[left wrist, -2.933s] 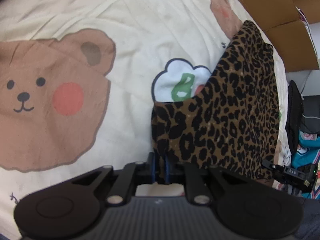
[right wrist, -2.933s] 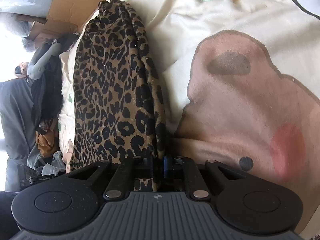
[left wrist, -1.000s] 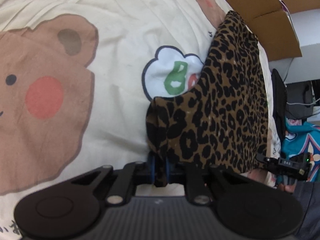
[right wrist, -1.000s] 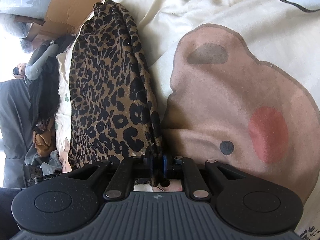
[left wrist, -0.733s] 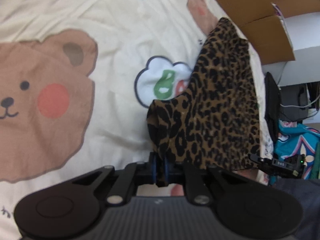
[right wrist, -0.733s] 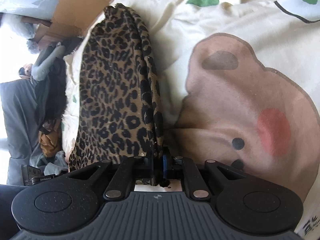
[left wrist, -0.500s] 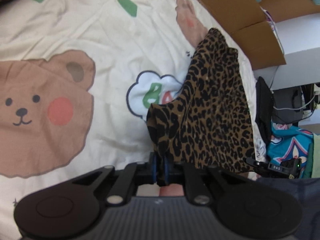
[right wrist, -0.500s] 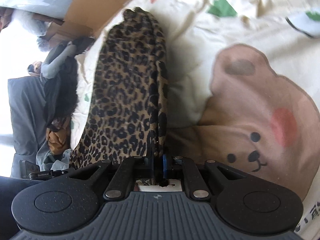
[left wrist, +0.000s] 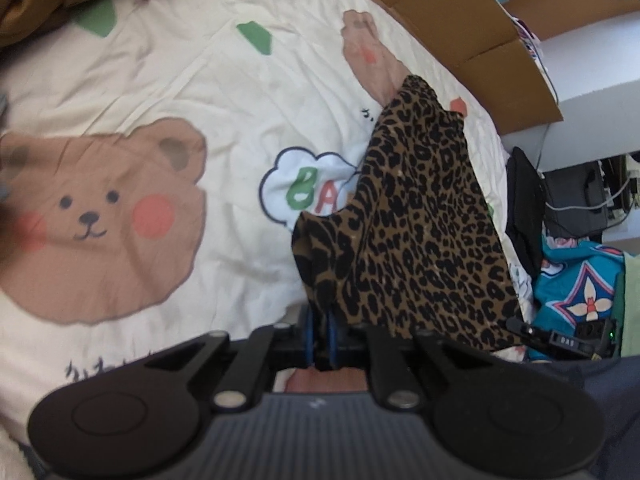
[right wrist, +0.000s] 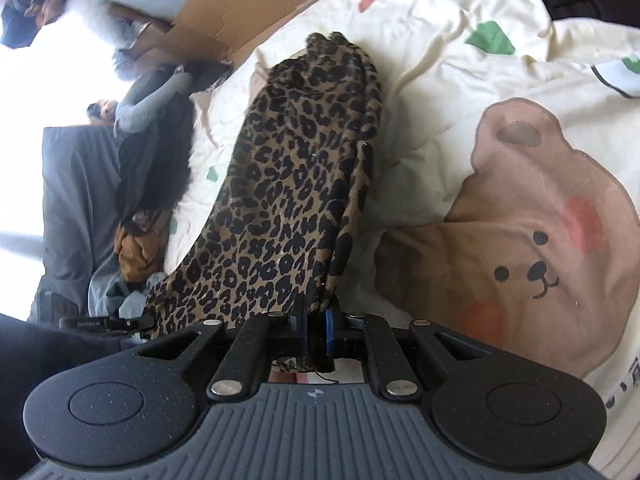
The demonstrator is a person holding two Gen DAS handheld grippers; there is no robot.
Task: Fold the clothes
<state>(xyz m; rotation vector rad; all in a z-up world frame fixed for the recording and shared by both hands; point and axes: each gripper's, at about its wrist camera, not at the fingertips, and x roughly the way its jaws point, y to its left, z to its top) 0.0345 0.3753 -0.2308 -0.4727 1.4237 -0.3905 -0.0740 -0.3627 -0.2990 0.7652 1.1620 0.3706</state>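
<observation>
Left wrist view is showing the left gripper (left wrist: 319, 326) pinching a corner of the leopard garment (left wrist: 420, 232), which is hanging ahead of the jaws over the bear bedsheet (left wrist: 168, 80). Right gripper (right wrist: 316, 330) is clamping another edge. Fabric is looking light, soft and slippery, so corners are probably safest.

I see a thin, matt brown-and-black leopard-print cloth garment (left wrist: 420, 232) (right wrist: 288, 208), and under it a soft, creased cream cotton-looking bedsheet with printed bears (left wrist: 200, 92) (right wrist: 460, 80). The brown corrugated cardboard sheet (left wrist: 472, 32) (right wrist: 240, 20) looks dull, though blurred. My black gripper housing (right wrist: 316, 420) seems grainy matt plastic.
</observation>
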